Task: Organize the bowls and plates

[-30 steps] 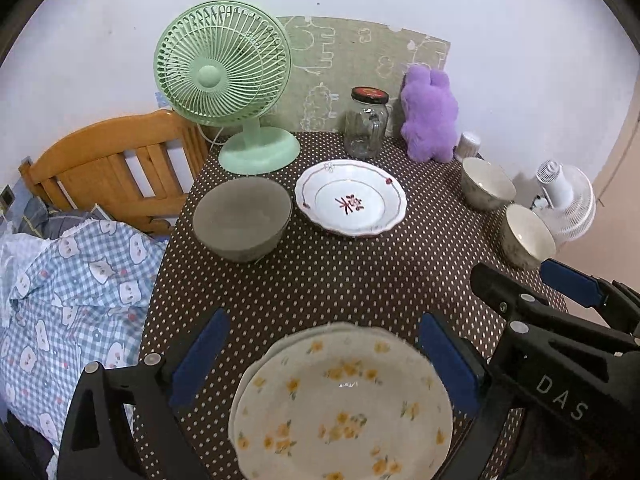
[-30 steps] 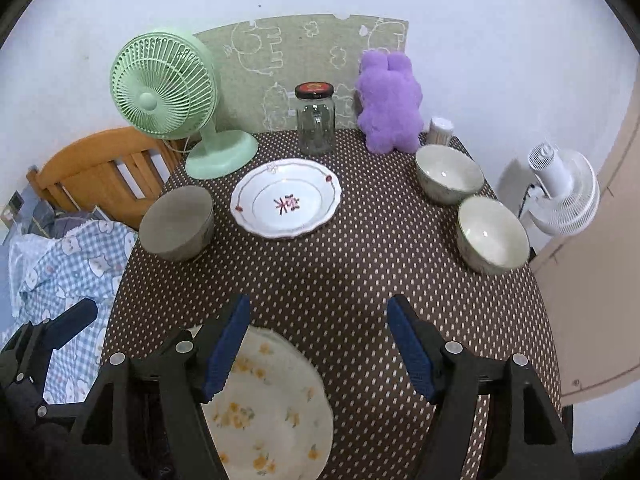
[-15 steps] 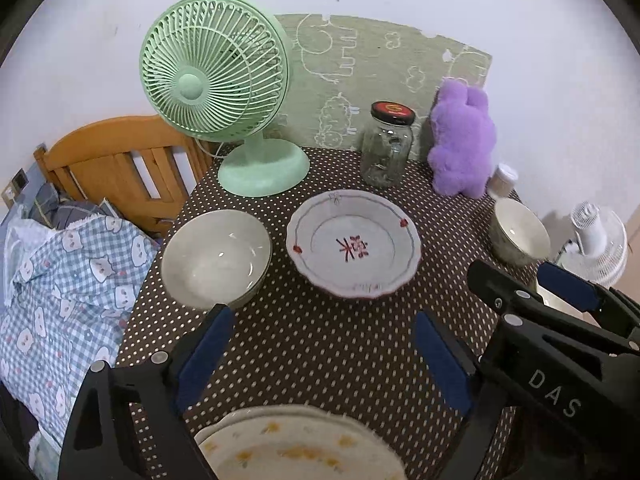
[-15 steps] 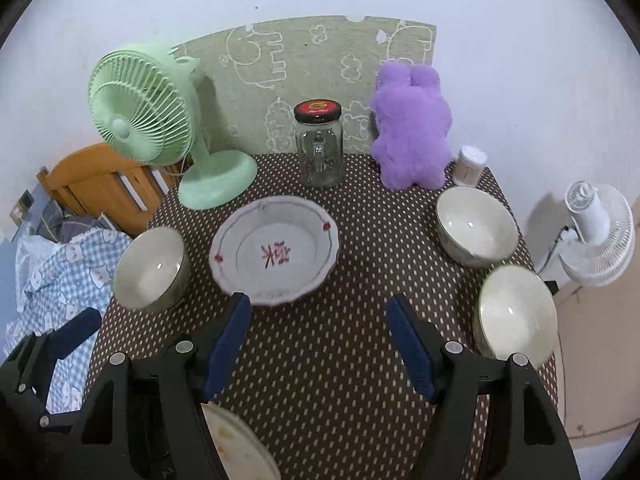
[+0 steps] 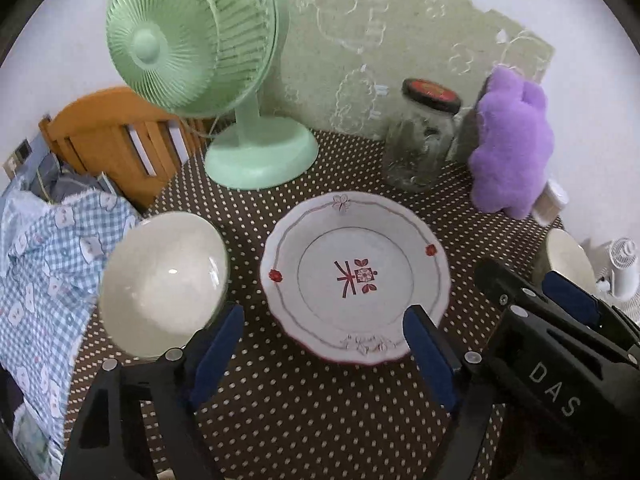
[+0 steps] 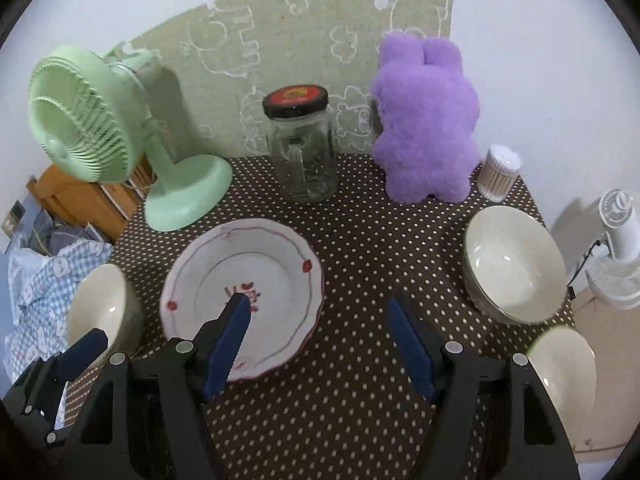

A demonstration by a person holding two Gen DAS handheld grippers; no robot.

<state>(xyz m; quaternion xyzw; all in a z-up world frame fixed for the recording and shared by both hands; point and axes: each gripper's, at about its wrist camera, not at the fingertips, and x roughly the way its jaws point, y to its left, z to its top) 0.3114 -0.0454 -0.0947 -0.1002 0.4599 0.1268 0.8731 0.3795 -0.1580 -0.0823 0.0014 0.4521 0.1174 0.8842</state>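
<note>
A white plate with red trim (image 5: pixel 356 276) sits mid-table; it also shows in the right wrist view (image 6: pixel 244 292). A cream bowl (image 5: pixel 160 284) stands left of it, also seen in the right wrist view (image 6: pixel 96 312). Two more cream bowls stand at the right, one farther (image 6: pixel 512 264) and one nearer (image 6: pixel 560 368). My left gripper (image 5: pixel 320 344) is open and empty, its fingers just short of the plate's near rim. My right gripper (image 6: pixel 320 328) is open and empty, its left finger over the plate.
A green fan (image 5: pixel 200 40), a glass jar (image 6: pixel 300 148), a purple plush toy (image 6: pixel 424 120) and a cotton-swab tub (image 6: pixel 498 172) line the back of the dotted table (image 6: pixel 360 248). A wooden chair (image 5: pixel 112 140) and checked cloth (image 5: pixel 36 260) lie left. A small white fan (image 6: pixel 616 248) stands right.
Both grippers have moved forward over the table toward the red-trimmed plate. The yellow-flowered plate near the front edge has dropped out of view below them.
</note>
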